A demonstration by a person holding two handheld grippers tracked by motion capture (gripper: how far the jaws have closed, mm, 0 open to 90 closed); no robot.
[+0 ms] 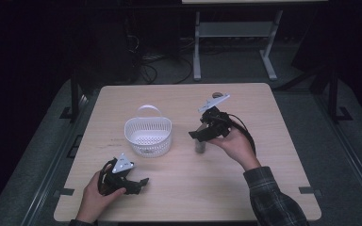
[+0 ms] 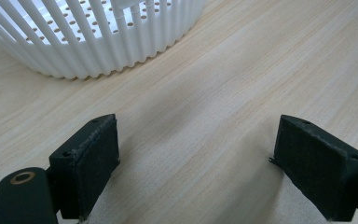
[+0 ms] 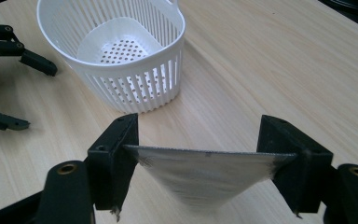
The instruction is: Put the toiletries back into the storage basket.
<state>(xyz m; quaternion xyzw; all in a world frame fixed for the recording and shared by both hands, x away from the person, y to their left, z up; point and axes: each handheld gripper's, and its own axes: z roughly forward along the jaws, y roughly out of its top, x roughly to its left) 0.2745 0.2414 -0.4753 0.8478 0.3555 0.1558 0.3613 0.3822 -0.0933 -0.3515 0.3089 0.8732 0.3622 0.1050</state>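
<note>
My right gripper (image 3: 200,149) clamps both jaws on a grey pouch (image 3: 205,175), held just above the table (image 1: 264,155) beside the white basket (image 1: 148,136). My left gripper (image 2: 196,163) rests near the basket, jaws wide apart and empty.

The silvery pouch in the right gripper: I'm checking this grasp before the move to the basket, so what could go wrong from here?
The right gripper pinches only the top edge of the silvery pouch, so the flexible pouch might buckle or slip out once lifted.

The white basket looks light and stands free on the table; a nudge from the pouch could push or tip it, since the left gripper is open beside it and not bracing it.
</note>
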